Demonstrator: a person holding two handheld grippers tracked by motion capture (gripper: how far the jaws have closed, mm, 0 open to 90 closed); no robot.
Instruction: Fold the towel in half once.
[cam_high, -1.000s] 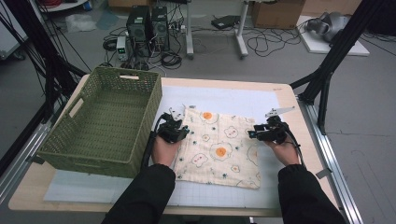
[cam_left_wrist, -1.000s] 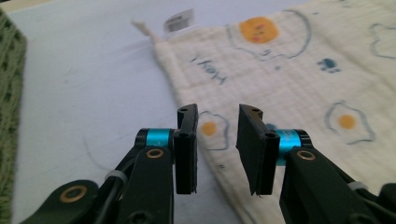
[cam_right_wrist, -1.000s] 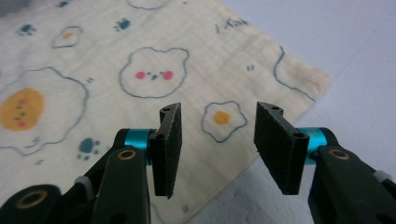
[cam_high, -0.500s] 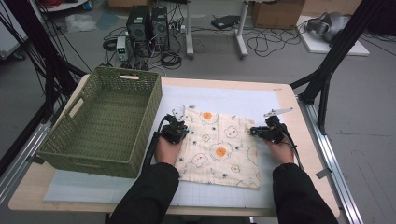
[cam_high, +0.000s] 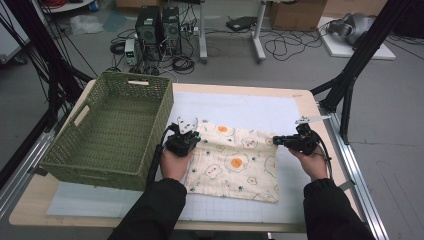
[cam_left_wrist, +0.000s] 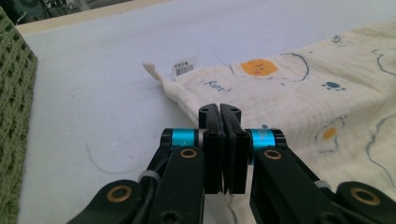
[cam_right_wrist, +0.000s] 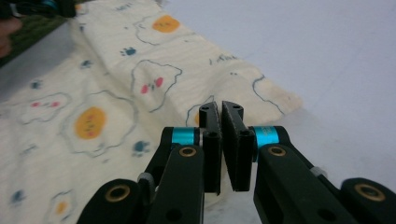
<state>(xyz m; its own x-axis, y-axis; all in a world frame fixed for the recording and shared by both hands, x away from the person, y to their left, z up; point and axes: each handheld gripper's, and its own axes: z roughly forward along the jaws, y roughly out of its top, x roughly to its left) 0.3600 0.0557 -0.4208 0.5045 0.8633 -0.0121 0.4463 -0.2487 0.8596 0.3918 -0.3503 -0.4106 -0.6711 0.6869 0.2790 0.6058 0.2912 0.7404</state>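
Here the cream muslin cloth printed with fried eggs and paw marks (cam_high: 235, 159) lies mostly flat on the pale worktop (cam_high: 240, 107), just right of the green woven basket (cam_high: 112, 127). The left gripper (cam_high: 186, 138) has just been closing, and its jaws are now pressed together on the cloth's left edge near the far corner; its own view shows fabric bunched at the tips. The right gripper (cam_high: 280, 141) has also just been closing, and its jaws pinch the right edge, a small fold rising between them.

The likely trouble is a thin bite: only a sliver of fabric seems caught, so an uneven pull could slip one edge free, and the cloth would sag or twist.

Both hands (cam_high: 176, 162) sit low, palms over the grippers, forearms coming in from the near side, the jaws pointing roughly level and inward toward each other across the cloth.
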